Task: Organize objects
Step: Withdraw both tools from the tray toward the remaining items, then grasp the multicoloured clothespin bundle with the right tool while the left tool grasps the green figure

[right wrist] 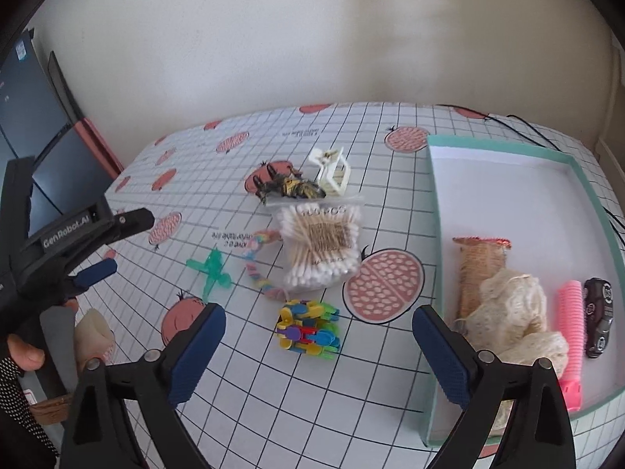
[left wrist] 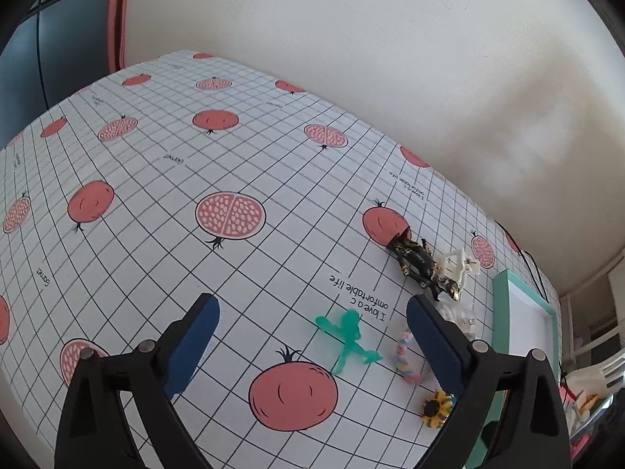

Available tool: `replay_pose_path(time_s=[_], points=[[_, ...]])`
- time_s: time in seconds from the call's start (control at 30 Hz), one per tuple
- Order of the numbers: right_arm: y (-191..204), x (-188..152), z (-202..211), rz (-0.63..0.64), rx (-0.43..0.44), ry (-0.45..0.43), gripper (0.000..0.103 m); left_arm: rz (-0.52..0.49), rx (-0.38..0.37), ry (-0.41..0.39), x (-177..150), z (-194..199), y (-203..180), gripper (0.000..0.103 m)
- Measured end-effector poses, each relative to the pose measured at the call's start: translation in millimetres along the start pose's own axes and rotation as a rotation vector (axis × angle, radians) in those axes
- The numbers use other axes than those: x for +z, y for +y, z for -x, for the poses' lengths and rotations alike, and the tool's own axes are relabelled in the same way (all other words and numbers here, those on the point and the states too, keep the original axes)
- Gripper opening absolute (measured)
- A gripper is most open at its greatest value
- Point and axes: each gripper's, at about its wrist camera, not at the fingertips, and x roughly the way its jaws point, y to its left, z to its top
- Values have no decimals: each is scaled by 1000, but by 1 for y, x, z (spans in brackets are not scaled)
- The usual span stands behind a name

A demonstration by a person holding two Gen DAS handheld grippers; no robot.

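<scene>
While spread, right fingers (right wrist: 441,355) flank the colourful clips (right wrist: 308,329).

Loose items lying on the surface (right wrist: 273,371), left of the box (right wrist: 433,234)

The cotton-swab bag (right wrist: 320,246) is lying mid-surface, with the wrapped candy (right wrist: 291,187) and the hair claw (right wrist: 330,174) sitting just behind it. The clip bundle (right wrist: 308,328) is resting in front of the bag, the twisted strip (right wrist: 259,269) is touching its left side, and the plastic figure (right wrist: 211,269) is lying further left. In the box, the lace bundle (right wrist: 511,312) is lying left of the ribbed tube (right wrist: 571,332) and the toy car (right wrist: 599,316).
</scene>
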Motion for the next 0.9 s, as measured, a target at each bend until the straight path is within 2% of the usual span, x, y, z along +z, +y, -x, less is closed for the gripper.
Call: replay_pose_path(time_s=[0.37, 0.53, 0.7, 0.9], points=[[5, -2, -38, 58, -41, 186, 98, -27, 15, 94, -7, -32, -6, 97], [4, 0, -50, 41, -6, 222, 98, -40, 20, 136, -9, -44, -14, 97], [6, 1, -57, 77, -22, 236, 97, -75, 35, 175, -13, -57, -22, 97], [2, 5, -56, 100, -42, 249, 84, -98, 56, 202, -18, -69, -30, 96]])
